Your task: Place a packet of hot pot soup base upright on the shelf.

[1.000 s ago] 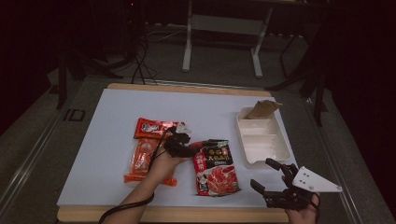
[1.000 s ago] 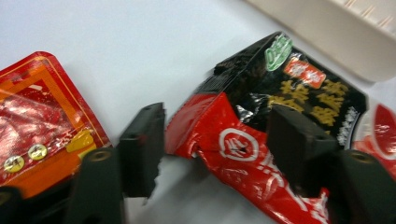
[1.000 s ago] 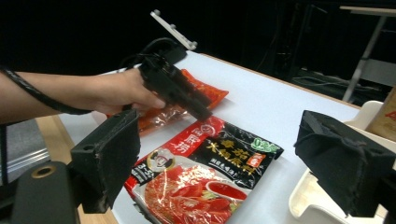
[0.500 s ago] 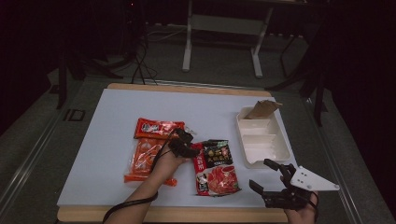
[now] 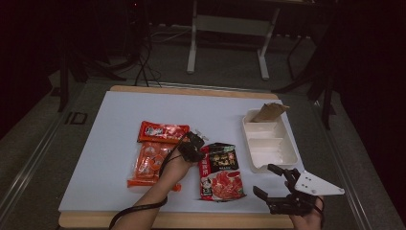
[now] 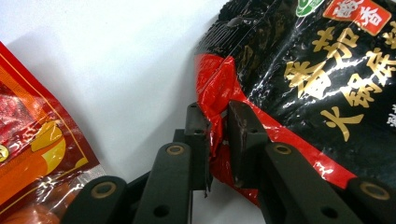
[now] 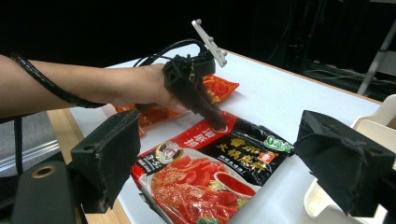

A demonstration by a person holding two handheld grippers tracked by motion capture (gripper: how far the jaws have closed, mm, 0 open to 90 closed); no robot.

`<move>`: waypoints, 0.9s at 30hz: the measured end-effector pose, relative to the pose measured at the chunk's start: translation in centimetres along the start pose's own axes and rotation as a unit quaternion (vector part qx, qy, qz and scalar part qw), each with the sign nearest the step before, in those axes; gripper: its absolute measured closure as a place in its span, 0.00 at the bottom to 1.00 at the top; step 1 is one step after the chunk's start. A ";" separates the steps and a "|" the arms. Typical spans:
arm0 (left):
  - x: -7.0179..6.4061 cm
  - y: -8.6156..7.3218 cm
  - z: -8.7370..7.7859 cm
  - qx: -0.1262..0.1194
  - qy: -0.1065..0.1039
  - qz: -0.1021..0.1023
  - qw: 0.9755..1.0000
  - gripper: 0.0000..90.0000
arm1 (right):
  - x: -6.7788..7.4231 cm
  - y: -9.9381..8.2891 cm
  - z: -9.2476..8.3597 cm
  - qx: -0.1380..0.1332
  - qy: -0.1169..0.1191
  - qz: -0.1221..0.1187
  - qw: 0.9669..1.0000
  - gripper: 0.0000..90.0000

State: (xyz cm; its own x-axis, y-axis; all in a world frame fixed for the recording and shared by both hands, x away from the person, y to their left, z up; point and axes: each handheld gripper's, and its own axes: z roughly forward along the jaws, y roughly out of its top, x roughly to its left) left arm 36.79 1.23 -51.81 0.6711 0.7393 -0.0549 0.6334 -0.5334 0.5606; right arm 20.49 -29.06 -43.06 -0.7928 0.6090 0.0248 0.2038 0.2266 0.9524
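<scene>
The left tongs, just closing, pinch the pouch at its thin, slippery edge away from the tray; the right tongs stand released.

A dim room with grey floor surrounds the white tabletop, a pale metal stand at 12 o'clock, cables at 11.

Looks like a lab or recording studio, dimly lit. White board laid on a wooden table, set apart on grey floor. Dark surroundings with metal stand legs and loose black cables trailing behind the table.
</scene>
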 end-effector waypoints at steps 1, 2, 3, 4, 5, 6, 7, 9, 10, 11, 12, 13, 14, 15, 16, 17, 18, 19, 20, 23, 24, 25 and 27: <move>0.1 0.1 -0.1 0.001 -0.004 0.000 1.000 0.91 | -0.1 0.0 0.0 0.001 0.000 0.001 1.000 0.15; 0.1 0.2 -0.2 0.002 -0.007 -0.003 1.000 0.92 | -0.1 0.0 0.1 0.001 0.001 0.003 1.000 0.15; 0.2 0.2 -0.3 0.002 -0.012 -0.007 1.000 0.93 | -0.1 0.0 0.1 0.001 0.001 0.003 1.000 0.15; 0.2 0.3 -0.4 0.000 -0.014 -0.009 1.000 0.94 | -0.1 0.0 0.1 0.001 0.000 0.002 1.000 0.15; 0.3 0.3 -0.5 -0.004 -0.019 -0.012 1.000 0.94 | -0.1 0.0 0.0 0.002 0.000 0.001 1.000 0.15; 0.3 0.3 -0.6 -0.005 -0.020 -0.012 1.000 0.95 | -0.1 0.0 0.0 -0.001 0.000 0.002 1.000 0.15; 0.3 0.3 -0.8 -0.015 -0.023 -0.007 1.000 0.95 | -0.1 0.0 -0.1 -0.001 -0.001 0.003 1.000 0.15; 0.1 0.3 -1.2 -0.019 -0.020 -0.002 1.000 0.96 | -0.2 0.0 -0.2 -0.003 -0.002 0.005 1.000 0.15; -0.1 0.3 -1.4 -0.025 -0.016 0.002 1.000 0.96 | -0.2 0.0 -0.2 -0.004 -0.003 0.006 1.000 0.16; -0.3 0.3 -1.6 -0.028 -0.011 0.007 1.000 0.96 | -0.3 0.0 -0.2 -0.006 -0.003 0.005 1.000 0.16; -0.4 0.3 -1.9 -0.032 -0.008 0.010 0.999 0.96 | -0.3 0.0 -0.2 -0.006 -0.006 0.002 1.000 0.16; -0.5 0.3 -2.2 -0.039 -0.008 0.011 0.999 0.96 | -0.3 0.0 -0.3 -0.008 -0.007 -0.001 1.000 0.16; -0.6 0.3 -2.5 -0.044 -0.008 0.011 0.999 0.96 | -0.2 0.1 -0.3 -0.011 -0.006 -0.004 1.000 0.16; -0.6 0.3 -2.5 -0.044 -0.008 0.011 0.999 0.96 | -0.2 0.1 -0.3 -0.011 -0.006 -0.004 1.000 0.16; -0.9 0.3 -3.5 -0.062 -0.009 0.019 0.998 0.97 | -0.2 0.1 -0.4 -0.014 -0.009 -0.007 1.000 0.16; -1.1 0.4 -3.9 -0.068 -0.009 0.023 0.997 0.97 | -0.2 0.1 -0.4 -0.015 -0.008 -0.008 1.000 0.16; -1.3 0.4 -4.3 -0.073 -0.008 0.026 0.997 0.97 | -0.2 0.2 -0.4 -0.013 -0.009 -0.009 1.000 0.16; -1.6 0.3 -4.7 -0.081 -0.004 0.035 0.996 0.97 | -0.2 0.2 -0.4 -0.013 -0.012 -0.010 1.000 0.16; -1.8 0.3 -4.9 -0.084 0.000 0.043 0.996 0.97 | -0.2 0.2 -0.4 -0.014 -0.012 -0.010 1.000 0.16; -2.3 0.2 -6.0 -0.101 -0.004 0.050 0.994 0.97 | -0.2 0.2 -0.4 -0.014 -0.014 -0.010 1.000 0.16; -2.4 0.1 -6.3 -0.108 -0.007 0.049 0.993 0.97 | -0.2 0.2 -0.5 -0.016 -0.013 -0.009 1.000 0.16; -2.5 0.1 -6.6 -0.112 -0.007 0.052 0.992 0.98 | -0.2 0.3 -0.5 -0.016 -0.015 -0.010 1.000 0.16; -2.9 0.1 -7.1 -0.122 -0.008 0.058 0.991 0.98 | -0.2 0.3 -0.5 -0.015 -0.020 -0.012 1.000 0.16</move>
State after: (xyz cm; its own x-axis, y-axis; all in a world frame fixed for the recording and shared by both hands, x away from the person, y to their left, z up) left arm 32.16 1.95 -45.73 0.7413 0.6711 0.0105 0.4403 -0.4980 0.7470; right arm 20.38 -29.48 -42.59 -0.7739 0.6333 -0.0088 0.1680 0.2186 0.9612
